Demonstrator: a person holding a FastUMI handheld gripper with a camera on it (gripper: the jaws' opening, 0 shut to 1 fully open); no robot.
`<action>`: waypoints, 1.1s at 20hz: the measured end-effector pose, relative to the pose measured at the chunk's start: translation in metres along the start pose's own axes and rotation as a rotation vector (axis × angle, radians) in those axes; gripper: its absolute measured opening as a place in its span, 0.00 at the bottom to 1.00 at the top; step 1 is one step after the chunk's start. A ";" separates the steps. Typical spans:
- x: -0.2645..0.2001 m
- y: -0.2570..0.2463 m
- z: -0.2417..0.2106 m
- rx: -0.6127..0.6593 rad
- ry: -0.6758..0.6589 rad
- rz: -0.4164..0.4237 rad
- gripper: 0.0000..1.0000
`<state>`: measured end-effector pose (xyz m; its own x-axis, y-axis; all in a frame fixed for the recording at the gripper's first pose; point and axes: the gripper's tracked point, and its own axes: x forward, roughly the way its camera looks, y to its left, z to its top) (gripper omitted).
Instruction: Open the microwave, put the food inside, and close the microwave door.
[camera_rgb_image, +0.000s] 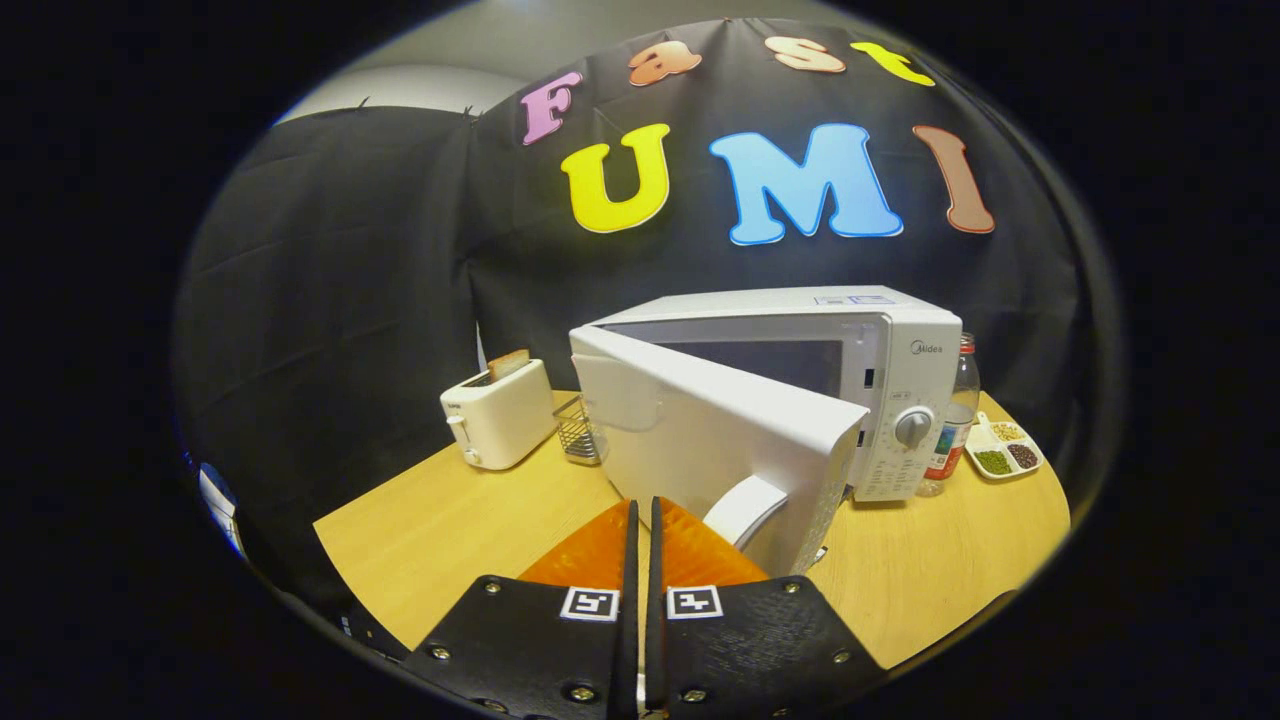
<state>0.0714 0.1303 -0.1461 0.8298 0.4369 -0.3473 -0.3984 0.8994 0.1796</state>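
Just ahead of my tongs (641, 510) stands the microwave (860, 350), set toward the far right of the bench (440, 520), its door (710, 430) swung partly open toward me on its left hinge. I see the door's outer face angled across the opening, with the dark cavity showing behind its upper edge. A curved handle (745, 508) sits low on the door's free end, just to the right of my fingertips and touching neither as far as I can tell. My tongs are closed, the two fingers pressed together with only a thin seam between them and nothing held.

On the microwave's right side I see the control panel with a round dial (912, 427). Just beyond that side stands a bottle (955, 420) with a red cap, and near it lies a small divided dish (1005, 448) holding grains or seeds in separate compartments. To the left of the microwave sits a small wire basket (578, 432), close against the door's hinge side, and further left a toaster (497, 412) with a slice of bread (508, 363) standing up from its slot.
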 end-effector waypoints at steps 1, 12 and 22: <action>0.005 -0.007 0.002 0.003 -0.002 -0.012 0.03; 0.067 -0.067 0.031 0.034 -0.026 -0.119 0.03; 0.123 -0.102 0.050 0.070 -0.041 -0.191 0.03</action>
<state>0.2338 0.0917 -0.1614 0.9033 0.2566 -0.3437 -0.2057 0.9623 0.1778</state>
